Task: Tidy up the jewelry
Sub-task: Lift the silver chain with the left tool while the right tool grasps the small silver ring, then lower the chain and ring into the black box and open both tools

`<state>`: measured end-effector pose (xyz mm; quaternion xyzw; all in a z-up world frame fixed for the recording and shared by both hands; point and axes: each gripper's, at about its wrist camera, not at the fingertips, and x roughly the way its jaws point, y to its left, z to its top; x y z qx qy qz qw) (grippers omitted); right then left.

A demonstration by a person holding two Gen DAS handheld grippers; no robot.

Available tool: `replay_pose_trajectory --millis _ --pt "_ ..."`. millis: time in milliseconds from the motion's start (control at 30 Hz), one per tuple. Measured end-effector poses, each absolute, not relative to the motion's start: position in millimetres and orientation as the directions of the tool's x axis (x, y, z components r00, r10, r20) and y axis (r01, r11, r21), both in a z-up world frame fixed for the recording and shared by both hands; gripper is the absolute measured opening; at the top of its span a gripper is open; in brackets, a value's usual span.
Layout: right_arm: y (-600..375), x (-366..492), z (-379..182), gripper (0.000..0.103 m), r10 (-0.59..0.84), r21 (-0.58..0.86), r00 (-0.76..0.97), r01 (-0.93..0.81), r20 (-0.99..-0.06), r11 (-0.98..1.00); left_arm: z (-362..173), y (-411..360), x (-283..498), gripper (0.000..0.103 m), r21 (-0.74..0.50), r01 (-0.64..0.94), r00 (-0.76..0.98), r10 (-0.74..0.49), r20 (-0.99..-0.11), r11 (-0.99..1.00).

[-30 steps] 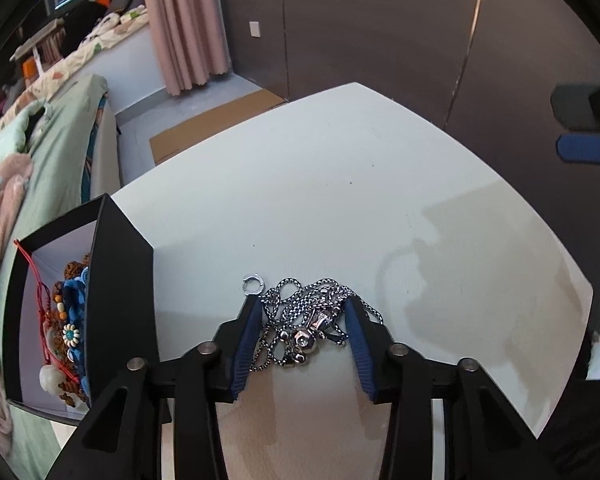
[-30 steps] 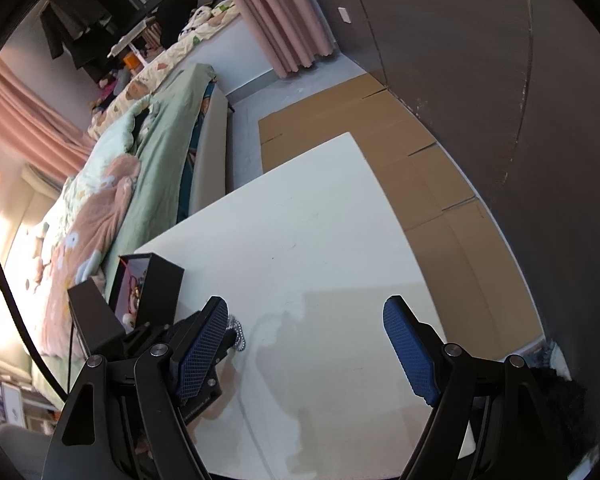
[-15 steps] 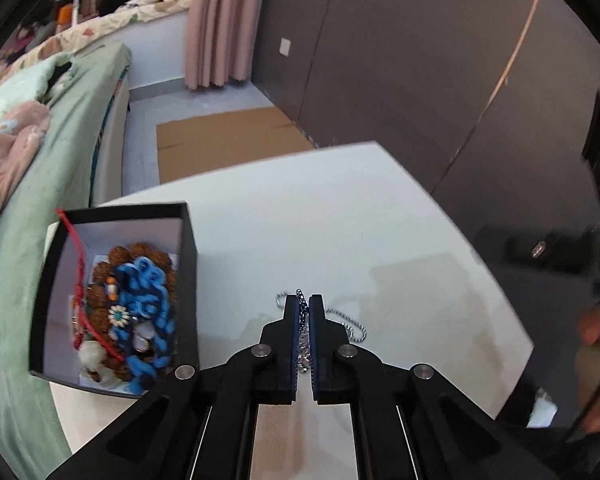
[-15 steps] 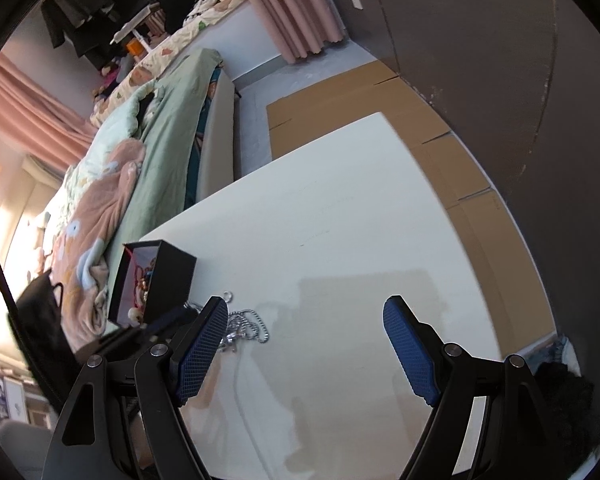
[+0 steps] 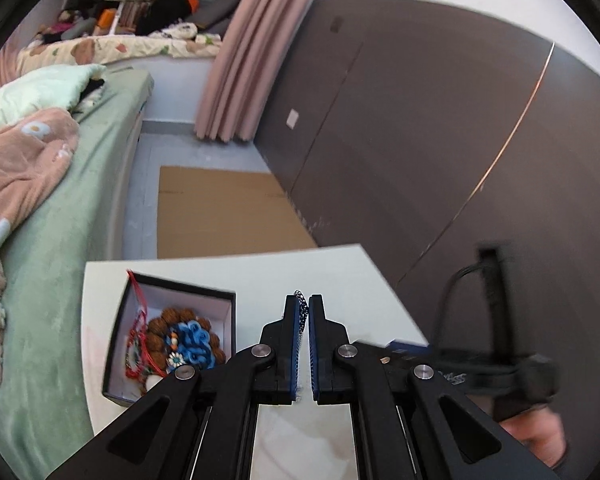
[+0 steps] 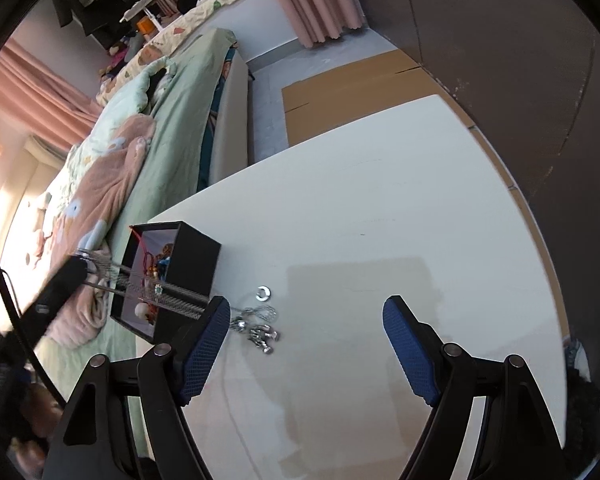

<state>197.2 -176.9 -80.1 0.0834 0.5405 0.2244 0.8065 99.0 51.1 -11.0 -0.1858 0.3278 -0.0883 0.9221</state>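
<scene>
1. Leftmost, a bed with green cover [image 6: 172, 128] runs alongside the white table [image 6: 360, 200].
2. Near the table's left edge stands a black jewelry box [image 5: 228, 300], open-topped, white inside. It holds brown beads [image 5: 160, 328], a blue beaded piece [image 5: 196, 340] and a red cord [image 5: 136, 292] draped over its rim.
3. Left gripper [image 5: 304, 308]: fingers together, clamped on a silver chain necklace [image 6: 256, 320]. In the left wrist view a few links peek out above the fingertips. In the right wrist view a taut, motion-blurred stretch of chain runs from the raised left gripper across the front of the box, down to a bunch resting on the table.
4. Just right of the box and apart from the chain, a small silver ring [image 6: 264, 293] lies loose on the table.
5. Right gripper [image 6: 306, 344]: fingers wide apart, holding nothing, hovering above the table near the bunched chain.
6. Handling, as a judgement: the chain looks limp, smooth metal, fairly weighty for its size, and prone to slip through the pads or snag on the box rim. A pinch across several strands near the bunch seems safer than one strand. The trailing end will likely swing.
7. Ring: tiny, hard, flat-lying. Probably best pinched across its outer edge; it may skate on the smooth top.
</scene>
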Motion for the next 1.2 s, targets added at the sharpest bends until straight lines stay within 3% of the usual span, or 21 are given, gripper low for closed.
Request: replay_pose_trajectory --millis 67,200,267,567,867,1200 --pt "-168.7 198.9 -83.1 0.070 0.452 0.375 0.313 -0.278 -0.835 0.884 -6.2 54.7 95.8 0.004 -0.417 0.049 0.783 -0.295 -0.548 0.907" --pt "-151.6 203.5 -95.5 0.041 0.445 0.373 0.274 -0.279 -0.852 0.885 -1.9 60.7 94.5 0.004 -0.435 0.055 0.793 -0.304 -0.528 0.899" --pt "-141.9 206.0 -103.9 0.035 0.437 0.368 0.249 -0.278 -0.864 0.887 -1.5 65.7 93.9 0.004 -0.443 0.053 0.795 -0.306 -0.524 0.895" --pt "-107.0 211.2 -120.0 0.029 0.388 0.312 0.230 -0.304 -0.893 0.900 0.9 86.8 88.9 0.004 -0.467 0.028 0.808 -0.295 -0.510 0.884" --pt "-86.5 200.0 -125.5 0.013 0.251 0.136 0.279 -0.373 -0.927 0.918 15.1 99.0 83.7 0.004 -0.514 0.026 0.840 -0.298 -0.454 0.858" --pt "-109.3 195.9 -103.4 0.013 0.348 0.238 0.298 -0.347 -0.889 0.907 50.8 94.6 75.3 0.004 -0.537 0.084 0.895 -0.300 -0.330 0.839"
